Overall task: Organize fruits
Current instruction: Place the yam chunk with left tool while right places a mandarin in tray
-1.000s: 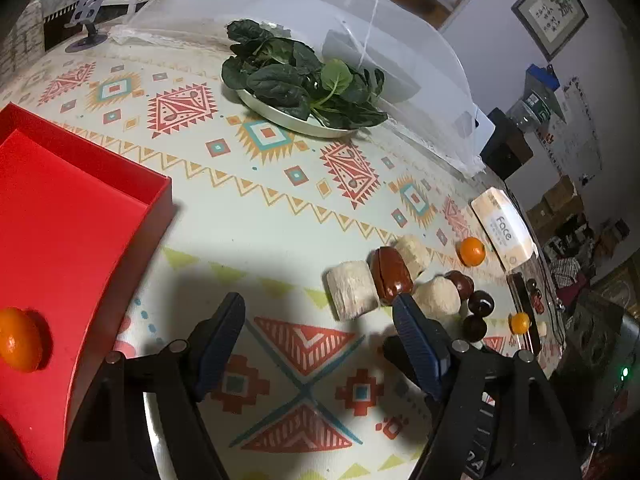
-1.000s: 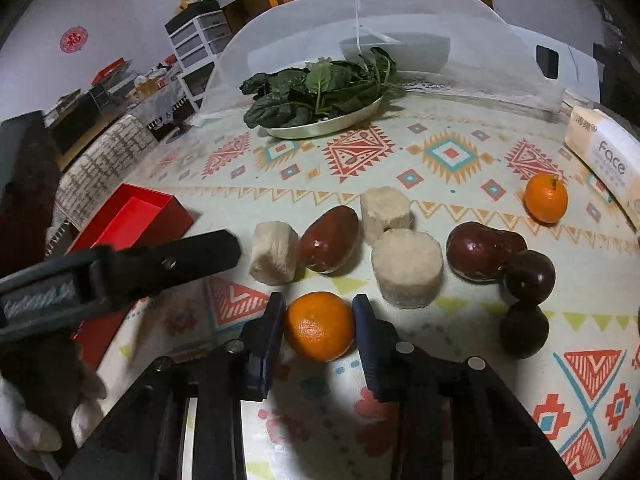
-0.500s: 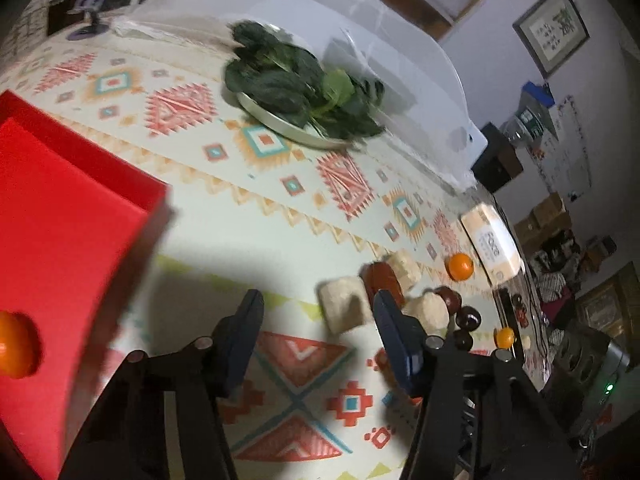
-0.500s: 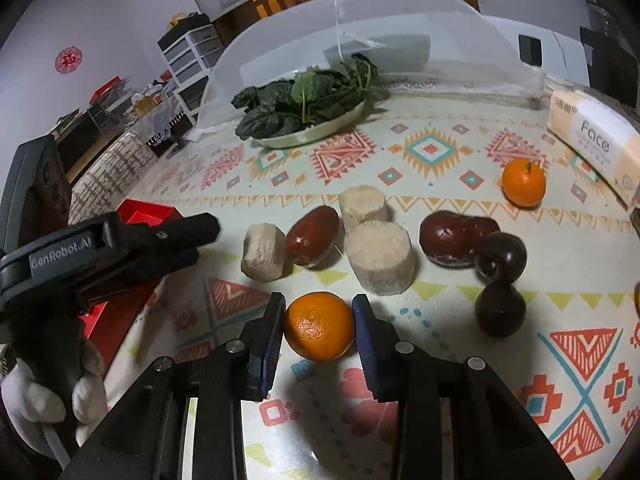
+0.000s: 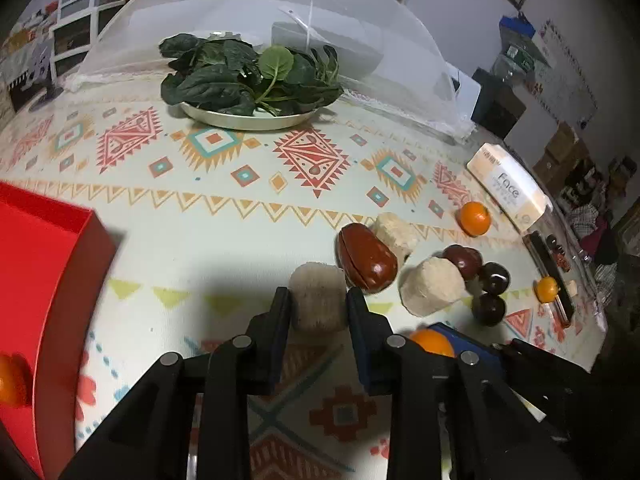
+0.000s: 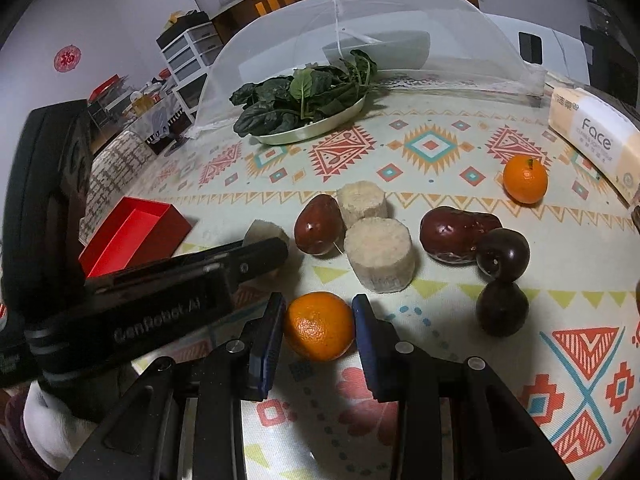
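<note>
Your left gripper (image 5: 318, 300) is clenched on a pale cut chunk (image 5: 318, 300): both dark pads press its sides, and the chunk stands on the patterned cloth of the counter (image 5: 224, 232) between the fingertips. Just beside it, toward the counter's right edge, lies a glossy red-brown fruit (image 5: 366, 258), touching or nearly touching the chunk. Behind that fruit sits a second pale chunk (image 5: 394, 230), and a third, larger one (image 5: 432, 286) stands further right, with three dark round fruits (image 5: 494, 278) bunched against it.

Your right gripper (image 6: 319, 326) holds a small orange (image 6: 319, 326) between its blue-edged fingers (image 6: 266, 344). The pads sit against the orange's two sides and it rests on the cloth, near the counter's front edge. From the left wrist view the same orange peeks out just right of your left gripper, so the two grippers work close beside each other.

The red tray (image 5: 44, 280) lies at the counter's left edge, well apart from the fruit cluster. One orange (image 5: 12, 380) already lies in it, at its near end. Another loose orange (image 5: 474, 218) sits toward the right edge, near the pale pack marked "Face" (image 5: 508, 186), and a smaller one (image 5: 546, 288) lies further out by that edge.

At the far side of the counter a plate of dark leafy greens (image 5: 248, 76) stands in front of a white mesh food cover (image 5: 280, 20). In the right wrist view your white-gloved hand (image 6: 52, 428) shows below the left gripper's body.
</note>
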{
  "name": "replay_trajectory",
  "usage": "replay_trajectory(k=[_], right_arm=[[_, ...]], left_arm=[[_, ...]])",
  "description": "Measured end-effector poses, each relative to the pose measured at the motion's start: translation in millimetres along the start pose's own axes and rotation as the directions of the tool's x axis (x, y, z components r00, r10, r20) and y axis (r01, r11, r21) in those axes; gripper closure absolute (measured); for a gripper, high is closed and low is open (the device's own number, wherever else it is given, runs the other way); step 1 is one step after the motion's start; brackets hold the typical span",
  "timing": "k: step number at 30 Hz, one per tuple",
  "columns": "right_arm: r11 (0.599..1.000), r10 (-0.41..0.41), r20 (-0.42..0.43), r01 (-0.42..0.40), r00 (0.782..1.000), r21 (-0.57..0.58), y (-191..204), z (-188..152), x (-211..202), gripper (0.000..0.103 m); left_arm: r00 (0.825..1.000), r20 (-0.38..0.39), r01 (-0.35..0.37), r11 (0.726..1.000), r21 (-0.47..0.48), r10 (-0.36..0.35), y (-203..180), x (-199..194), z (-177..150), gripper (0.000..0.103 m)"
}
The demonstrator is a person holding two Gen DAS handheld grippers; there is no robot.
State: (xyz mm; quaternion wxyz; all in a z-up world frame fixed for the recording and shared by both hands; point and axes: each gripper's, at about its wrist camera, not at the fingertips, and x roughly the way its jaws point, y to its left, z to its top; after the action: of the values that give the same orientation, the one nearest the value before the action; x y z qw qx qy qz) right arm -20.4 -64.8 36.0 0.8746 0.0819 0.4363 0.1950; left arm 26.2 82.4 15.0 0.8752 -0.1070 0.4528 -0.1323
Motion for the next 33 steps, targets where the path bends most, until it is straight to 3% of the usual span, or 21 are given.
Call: replay_trajectory(k=[7, 15, 18, 24, 33], right_arm=[[1.0, 0.007, 0.049, -0.006, 0.999, -0.024, 8.3, -0.2, -7.6, 0.066], [0.984, 0.162, 0.015, -0.161, 0.987, -0.081, 73.1, 11.1, -18.4, 0.066], [0.968, 0.226, -0.027, -0.228, 0.974, -0.103, 108.2, 17.4, -6.8, 0.066], [0.951, 0.26, -0.103, -0.273, 0.96, -0.144, 170.4, 25.2, 37.6, 0.065], [0.948, 0.205, -0.167, -0.238, 0.964, -0.212, 214.0, 24.3, 85.4, 0.065]], left_arm=[[0.993, 0.116, 0.03, 0.994, -0.11, -0.017, 38.8, -70.9, -7.8, 0.075], [0.965, 0.218, -0.09, 0.967, -0.239, 0.143, 134.4, -152.4, -8.7, 0.075], [0.961, 0.206, -0.124, 0.953, -0.275, 0.185, 166.3, -160.1, -8.0, 0.075], [0.964, 0.159, -0.15, 0.929, -0.338, 0.213, 215.4, -152.1, -10.5, 0.075], [0.971, 0.169, -0.089, 0.914, -0.397, 0.169, 237.0, -156.9, -20.9, 0.075]])
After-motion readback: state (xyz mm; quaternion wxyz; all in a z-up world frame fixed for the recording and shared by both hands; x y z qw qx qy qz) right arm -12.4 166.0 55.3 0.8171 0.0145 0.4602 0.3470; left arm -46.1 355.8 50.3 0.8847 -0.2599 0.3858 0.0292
